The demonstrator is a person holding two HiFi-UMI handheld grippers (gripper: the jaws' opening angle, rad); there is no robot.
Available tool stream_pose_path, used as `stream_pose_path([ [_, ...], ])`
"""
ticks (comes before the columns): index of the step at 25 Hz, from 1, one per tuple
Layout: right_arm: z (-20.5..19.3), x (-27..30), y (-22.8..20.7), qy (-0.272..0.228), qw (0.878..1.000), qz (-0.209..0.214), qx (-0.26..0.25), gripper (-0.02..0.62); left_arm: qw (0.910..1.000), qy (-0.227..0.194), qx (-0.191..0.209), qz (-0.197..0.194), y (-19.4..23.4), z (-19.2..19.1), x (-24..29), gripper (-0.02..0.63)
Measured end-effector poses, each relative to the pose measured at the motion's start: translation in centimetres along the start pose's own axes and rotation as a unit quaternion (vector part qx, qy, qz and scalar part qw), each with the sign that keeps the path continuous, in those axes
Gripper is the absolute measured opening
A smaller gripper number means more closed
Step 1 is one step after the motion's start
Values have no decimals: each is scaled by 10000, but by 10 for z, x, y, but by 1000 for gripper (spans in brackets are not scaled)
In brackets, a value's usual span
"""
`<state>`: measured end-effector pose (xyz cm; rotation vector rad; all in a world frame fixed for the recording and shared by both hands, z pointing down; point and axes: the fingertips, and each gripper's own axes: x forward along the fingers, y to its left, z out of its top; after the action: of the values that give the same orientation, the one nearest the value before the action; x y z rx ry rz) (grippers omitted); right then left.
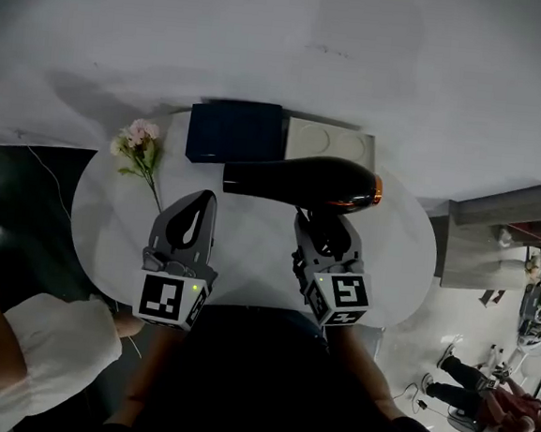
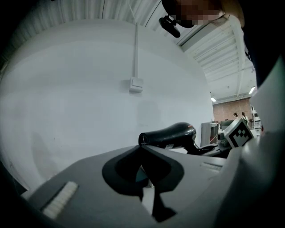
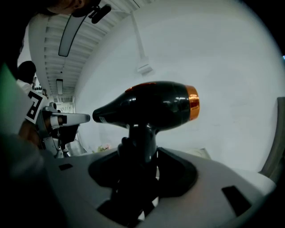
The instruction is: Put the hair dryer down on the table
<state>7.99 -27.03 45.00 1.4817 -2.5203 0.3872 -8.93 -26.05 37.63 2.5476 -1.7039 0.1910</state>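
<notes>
A black hair dryer (image 1: 302,182) with an orange ring at its rear end lies level over the round white table (image 1: 249,246), nozzle to the left. My right gripper (image 1: 324,229) is shut on its handle from the near side. In the right gripper view the hair dryer (image 3: 151,107) stands up out of the right gripper (image 3: 140,153), its handle between the jaws. My left gripper (image 1: 196,204) hovers to the left with its jaws together and nothing in them. The left gripper view shows the hair dryer (image 2: 171,135) just beyond the left gripper (image 2: 141,149).
A dark blue box (image 1: 235,132) and a pale tray with round hollows (image 1: 329,142) sit at the table's far edge, behind the dryer. A pink flower sprig (image 1: 137,147) lies at the left. A person in white (image 1: 33,350) stands at lower left; a grey shelf (image 1: 504,231) is at the right.
</notes>
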Motion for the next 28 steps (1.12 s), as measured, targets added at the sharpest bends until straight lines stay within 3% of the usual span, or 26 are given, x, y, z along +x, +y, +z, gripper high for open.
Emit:
stream_pose_path([
  [28,-113,22,10,1356,9888,-152,603,219,9975,497,-73,-501,5,-46,8,12],
])
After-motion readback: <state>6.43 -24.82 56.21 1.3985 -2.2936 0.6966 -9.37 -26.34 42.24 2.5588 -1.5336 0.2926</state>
